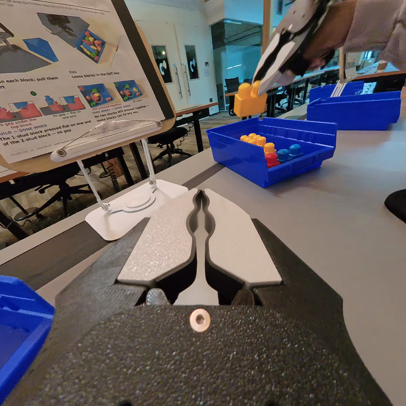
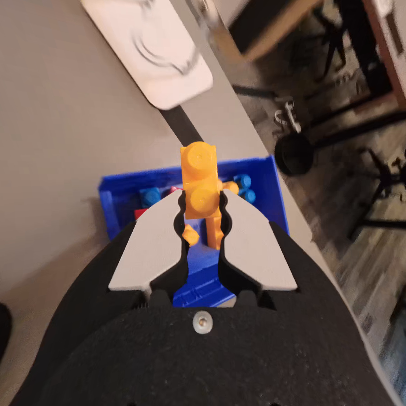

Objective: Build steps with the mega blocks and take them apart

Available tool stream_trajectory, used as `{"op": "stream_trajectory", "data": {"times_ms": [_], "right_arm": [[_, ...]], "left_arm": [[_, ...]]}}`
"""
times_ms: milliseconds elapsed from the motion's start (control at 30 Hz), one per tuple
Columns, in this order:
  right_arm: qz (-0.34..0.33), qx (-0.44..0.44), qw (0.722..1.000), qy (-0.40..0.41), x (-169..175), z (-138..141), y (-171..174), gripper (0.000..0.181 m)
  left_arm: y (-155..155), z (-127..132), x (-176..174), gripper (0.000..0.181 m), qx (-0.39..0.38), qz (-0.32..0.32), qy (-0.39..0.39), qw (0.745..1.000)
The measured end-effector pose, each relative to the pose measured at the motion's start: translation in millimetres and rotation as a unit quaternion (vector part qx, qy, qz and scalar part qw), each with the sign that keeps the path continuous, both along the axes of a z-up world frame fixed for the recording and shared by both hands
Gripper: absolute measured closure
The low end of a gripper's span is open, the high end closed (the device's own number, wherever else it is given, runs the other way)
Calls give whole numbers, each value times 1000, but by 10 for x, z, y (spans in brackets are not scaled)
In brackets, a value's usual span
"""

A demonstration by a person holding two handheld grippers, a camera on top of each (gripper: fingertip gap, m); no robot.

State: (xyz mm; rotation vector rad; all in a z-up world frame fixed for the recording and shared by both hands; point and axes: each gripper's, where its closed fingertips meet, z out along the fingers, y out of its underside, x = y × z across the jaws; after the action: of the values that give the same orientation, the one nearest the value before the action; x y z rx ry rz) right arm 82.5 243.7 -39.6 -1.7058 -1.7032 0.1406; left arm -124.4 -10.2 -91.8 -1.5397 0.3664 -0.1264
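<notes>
My right gripper is shut on an orange two-stud block and holds it in the air above a blue bin. The left wrist view shows that gripper with the orange block over the same bin. The bin holds several loose blocks: orange, red and blue. My left gripper is shut and empty, low over the grey table.
A white stand holding an instruction sheet sits at the table's far edge, left of the bin. A second blue bin stands behind. Another blue bin's corner is at my lower left. Chairs and desks lie beyond the table edge.
</notes>
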Motion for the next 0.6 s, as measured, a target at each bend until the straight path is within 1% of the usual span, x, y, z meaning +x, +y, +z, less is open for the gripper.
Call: {"op": "stream_trajectory", "data": {"times_ms": [33, 100, 133, 200, 300, 400, 600], "right_arm": [[-22, -8, 1000, -9, 79, -124, 154, 152], [-55, -20, 998, -29, 191, -410, 391, 152], [-64, -37, 997, -32, 208, -557, 448, 152], [-69, -69, 995, -36, 206, -824, 493, 152], [-67, -101, 992, -47, 185, -1134, 509, 152], [-61, -128, 989, -51, 128, -1316, 484, 152], [-60, -155, 984, -65, 44, -1532, 496, 152]], "left_arm": [[1, -7, 5, 181, -1, 0, 4, 1000], [5, -22, 2, 181, -3, 2, 8, 1000], [7, -29, -4, 181, -4, 2, 8, 1000], [8, -38, -21, 181, -6, 4, 7, 1000], [15, -48, -41, 181, -9, 4, 2, 1000], [26, -72, -33, 181, -14, 2, 2, 1000], [31, -100, -6, 181, -19, -2, 12, 1000]]}}
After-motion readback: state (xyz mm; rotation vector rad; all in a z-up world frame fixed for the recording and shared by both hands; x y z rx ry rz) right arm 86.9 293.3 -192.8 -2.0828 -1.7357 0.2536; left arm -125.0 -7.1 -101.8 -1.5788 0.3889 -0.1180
